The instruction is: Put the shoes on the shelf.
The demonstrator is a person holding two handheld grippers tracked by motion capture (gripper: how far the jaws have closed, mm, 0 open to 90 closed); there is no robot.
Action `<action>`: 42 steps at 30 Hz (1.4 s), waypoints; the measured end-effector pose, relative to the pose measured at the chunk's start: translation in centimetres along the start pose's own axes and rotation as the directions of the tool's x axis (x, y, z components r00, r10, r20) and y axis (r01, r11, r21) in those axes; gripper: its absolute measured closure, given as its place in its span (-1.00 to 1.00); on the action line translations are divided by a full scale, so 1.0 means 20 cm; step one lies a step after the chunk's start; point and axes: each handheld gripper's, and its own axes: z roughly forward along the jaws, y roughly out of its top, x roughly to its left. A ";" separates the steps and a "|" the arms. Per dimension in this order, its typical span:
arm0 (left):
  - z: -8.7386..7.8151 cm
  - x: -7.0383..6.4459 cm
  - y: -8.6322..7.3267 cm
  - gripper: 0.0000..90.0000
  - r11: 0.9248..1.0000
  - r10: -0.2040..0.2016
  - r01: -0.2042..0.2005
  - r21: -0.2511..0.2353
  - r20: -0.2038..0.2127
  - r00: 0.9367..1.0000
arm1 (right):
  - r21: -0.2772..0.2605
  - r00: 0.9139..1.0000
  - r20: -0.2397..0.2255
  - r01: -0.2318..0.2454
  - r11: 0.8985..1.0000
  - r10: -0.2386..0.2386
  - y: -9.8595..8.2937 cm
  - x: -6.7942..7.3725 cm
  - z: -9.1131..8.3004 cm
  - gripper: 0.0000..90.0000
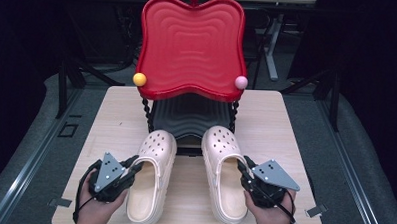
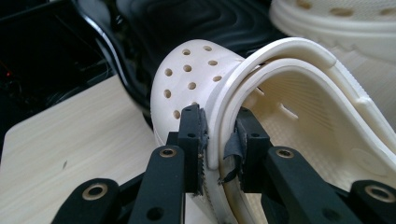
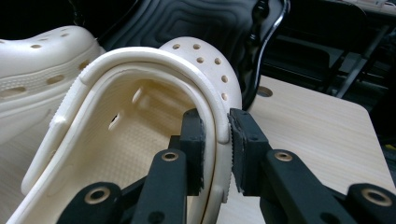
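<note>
While both cream clogs lie side by side, toes up-frame, on the lower middle of the desk [image 1: 111, 109], your left tongs [image 1: 133, 166] at lower left of the high view are clamped on the outer side wall of the left clog [image 1: 151, 178], one jaw outside and one inside the opening. Your right tongs [image 1: 243, 169] at lower right pinch the outer rim of the right clog [image 1: 225, 173] the same way. Above the toes stands a rack with a red tray [image 1: 191, 46] over a black tray [image 1: 189, 116].
</note>
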 end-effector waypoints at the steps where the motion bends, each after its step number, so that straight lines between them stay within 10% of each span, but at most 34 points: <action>1: 0.01 -0.01 0.02 0.68 1.000 0.006 -0.006 -0.002 0.004 1.000 | 0.004 1.000 0.000 0.008 1.000 -0.008 0.01 0.01 0.01 0.69; 42: 0.31 0.01 0.21 0.69 1.000 0.014 -0.014 0.006 -0.031 0.999 | 0.019 0.999 0.014 0.042 0.999 -0.043 0.13 0.09 0.32 0.69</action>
